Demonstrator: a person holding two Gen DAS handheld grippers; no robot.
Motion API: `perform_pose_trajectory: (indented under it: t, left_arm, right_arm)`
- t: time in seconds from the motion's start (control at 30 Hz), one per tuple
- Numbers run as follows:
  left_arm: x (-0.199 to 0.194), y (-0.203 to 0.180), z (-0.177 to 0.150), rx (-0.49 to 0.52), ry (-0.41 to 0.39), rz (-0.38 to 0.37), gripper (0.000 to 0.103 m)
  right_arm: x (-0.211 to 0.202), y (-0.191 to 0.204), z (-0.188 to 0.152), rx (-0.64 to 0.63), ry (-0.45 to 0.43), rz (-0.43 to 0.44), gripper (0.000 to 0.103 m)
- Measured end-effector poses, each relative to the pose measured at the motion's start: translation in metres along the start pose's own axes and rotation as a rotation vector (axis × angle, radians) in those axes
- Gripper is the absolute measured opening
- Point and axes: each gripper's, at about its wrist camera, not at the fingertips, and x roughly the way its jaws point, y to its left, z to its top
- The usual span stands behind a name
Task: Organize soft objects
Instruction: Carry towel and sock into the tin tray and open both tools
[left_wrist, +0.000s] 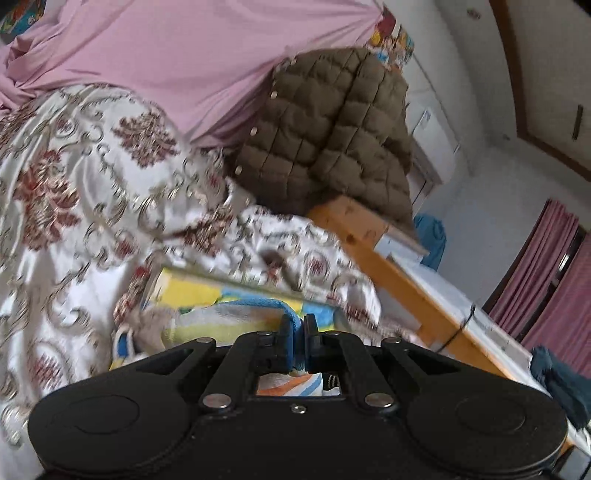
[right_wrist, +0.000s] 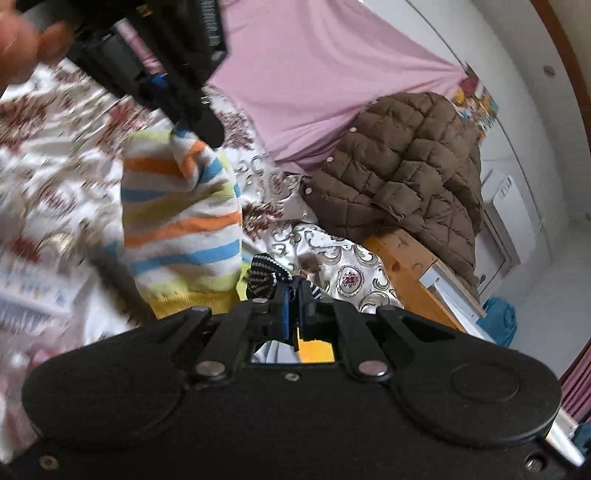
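Left wrist view: left gripper (left_wrist: 298, 328), fingers closed on the striped sock (left_wrist: 236, 319) above the floral bedspread (left_wrist: 74, 192). Right wrist view: sock (right_wrist: 181, 221) hangs long axis vertical, cuff down; right gripper (right_wrist: 291, 295) pinches a dark dotted sock (right_wrist: 264, 278).

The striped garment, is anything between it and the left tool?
No. The left tool is shut directly on the striped garment's top edge, and it hangs above the floral bedspread. Nothing visible sits between them.
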Motion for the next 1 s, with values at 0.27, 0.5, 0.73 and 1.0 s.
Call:
perform_pose_trajectory:
  t: [0.27, 0.5, 0.73, 1.0]
  left_arm:
    - [0.055, 0.012, 0.012, -0.018, -0.079, -0.097, 0.004]
    - [0.099, 0.034, -0.011, -0.009, -0.010, -0.041, 0.004]
    - [0.129, 0.047, -0.041, 0.011, 0.131, 0.005, 0.005]
    - [0.142, 0.044, -0.053, 0.046, 0.206, 0.049, 0.008]
  right_arm:
    - [0.070, -0.046, -0.004, 0.274, 0.029, 0.049, 0.000]
    - [0.113, -0.059, -0.028, 0.488, 0.121, 0.146, 0.000]
    - [0.133, -0.053, -0.053, 0.575, 0.238, 0.209, 0.000]
    - [0.143, -0.058, -0.066, 0.674, 0.291, 0.272, 0.003]
